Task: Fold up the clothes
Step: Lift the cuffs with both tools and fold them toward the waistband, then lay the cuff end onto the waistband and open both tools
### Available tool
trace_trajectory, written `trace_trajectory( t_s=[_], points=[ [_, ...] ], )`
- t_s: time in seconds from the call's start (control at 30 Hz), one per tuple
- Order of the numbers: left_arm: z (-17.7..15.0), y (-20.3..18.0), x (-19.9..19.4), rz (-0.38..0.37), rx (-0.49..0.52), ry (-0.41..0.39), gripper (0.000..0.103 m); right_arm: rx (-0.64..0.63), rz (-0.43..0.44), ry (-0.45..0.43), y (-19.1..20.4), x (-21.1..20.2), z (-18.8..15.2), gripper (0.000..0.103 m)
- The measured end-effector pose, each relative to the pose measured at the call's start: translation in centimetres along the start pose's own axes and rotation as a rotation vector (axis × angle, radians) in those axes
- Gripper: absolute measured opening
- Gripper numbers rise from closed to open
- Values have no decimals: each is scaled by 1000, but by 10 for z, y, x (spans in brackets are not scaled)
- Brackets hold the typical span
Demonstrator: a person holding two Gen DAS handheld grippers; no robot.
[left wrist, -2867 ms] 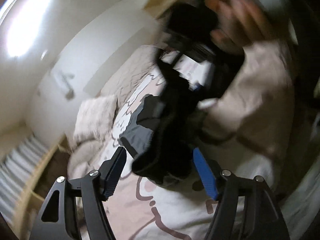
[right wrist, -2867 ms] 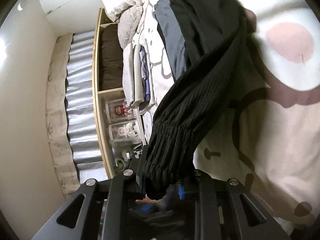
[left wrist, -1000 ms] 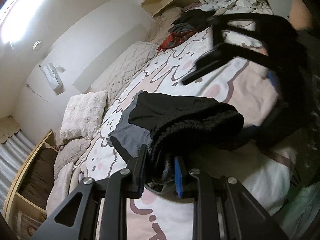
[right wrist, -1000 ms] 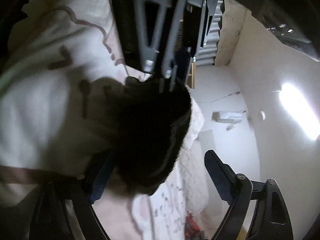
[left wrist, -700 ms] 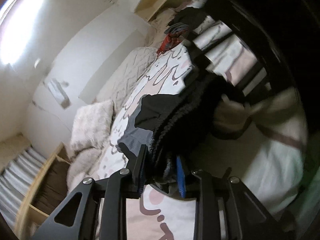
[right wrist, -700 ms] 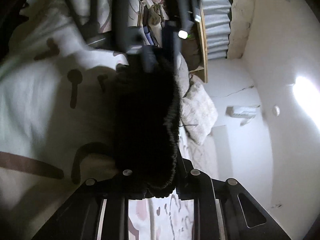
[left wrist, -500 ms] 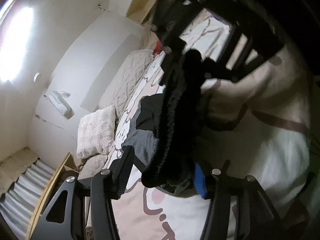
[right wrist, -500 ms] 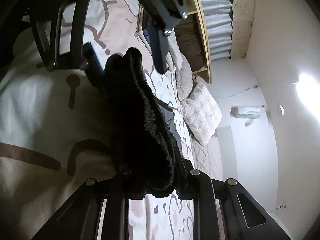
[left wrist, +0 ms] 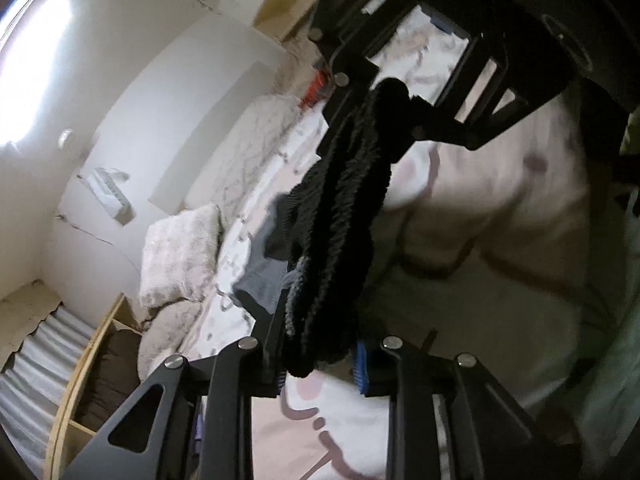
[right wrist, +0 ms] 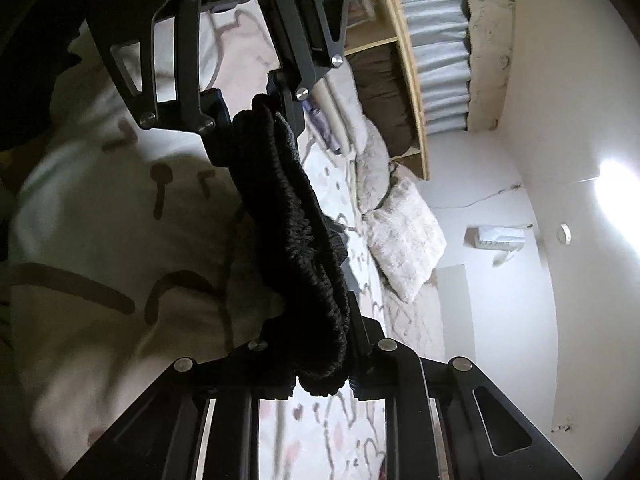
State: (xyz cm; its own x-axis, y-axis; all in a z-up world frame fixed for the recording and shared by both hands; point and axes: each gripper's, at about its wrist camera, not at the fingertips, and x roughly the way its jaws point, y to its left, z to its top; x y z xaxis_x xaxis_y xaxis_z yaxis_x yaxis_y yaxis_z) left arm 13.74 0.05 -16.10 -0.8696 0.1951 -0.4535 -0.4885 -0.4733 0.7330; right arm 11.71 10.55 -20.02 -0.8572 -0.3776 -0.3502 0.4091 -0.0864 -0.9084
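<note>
We hold a black ribbed knit garment (left wrist: 340, 236) bunched into a thick rope and stretched between our two grippers, above the white bed cover with pink and brown cartoon outlines (left wrist: 500, 216). Its long axis runs straight from one gripper to the other, so in each wrist view it points away from the camera toward the opposite gripper.

Our left gripper (left wrist: 320, 364) has its fingers drawn in against one end of the garment, pinching the bundled knit; a blue pad (left wrist: 361, 366) shows just beside the fabric. Seen from the right wrist, this same gripper (right wrist: 244, 114) sits at the far end of the garment, with the knit emerging from between its fingers.

Our right gripper (right wrist: 322, 376) is pressed together on the other end, and the ribbed edge bulges out between its black fingers. From the left wrist view, it (left wrist: 384, 98) grips the garment's far tip.

Beyond the garment on the bed cover lies a grey and black piece of clothing (left wrist: 264, 276), partly hidden by the hanging knit. Past that, a fluffy cream pillow (left wrist: 180, 252) rests on the bed cover near a wooden shelf unit (right wrist: 408, 80).
</note>
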Motion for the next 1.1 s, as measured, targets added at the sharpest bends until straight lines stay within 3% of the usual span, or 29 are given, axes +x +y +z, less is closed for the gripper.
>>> trace_trajectory(
  t_s=[0.13,0.2,0.33,0.4,0.47,0.57,0.73,0.87,1.1],
  points=[
    [26,1,-53,1,28,-31,25,0,28,-13,-24,-52,2,19],
    [40,2,-83,-43,21,-26,25,2,64,-11,-34,-82,4,19],
    [57,9,-117,-312,-174,81,25,63,234,10,-49,-136,9,20],
    [58,4,-114,-421,-232,153,25,157,381,51,-49,-143,7,19],
    [60,2,-105,-451,-248,179,25,207,465,81,-42,-142,4,19],
    [64,15,-82,-454,-287,189,25,221,431,106,-41,-128,-3,19],
    [71,70,-17,-422,-295,202,25,349,450,158,-99,-60,-16,20],
    [65,114,37,-439,-346,237,25,406,468,159,-135,-6,-28,20],
    [48,155,144,-527,-397,321,25,558,637,205,-176,113,-58,20]
  ],
)
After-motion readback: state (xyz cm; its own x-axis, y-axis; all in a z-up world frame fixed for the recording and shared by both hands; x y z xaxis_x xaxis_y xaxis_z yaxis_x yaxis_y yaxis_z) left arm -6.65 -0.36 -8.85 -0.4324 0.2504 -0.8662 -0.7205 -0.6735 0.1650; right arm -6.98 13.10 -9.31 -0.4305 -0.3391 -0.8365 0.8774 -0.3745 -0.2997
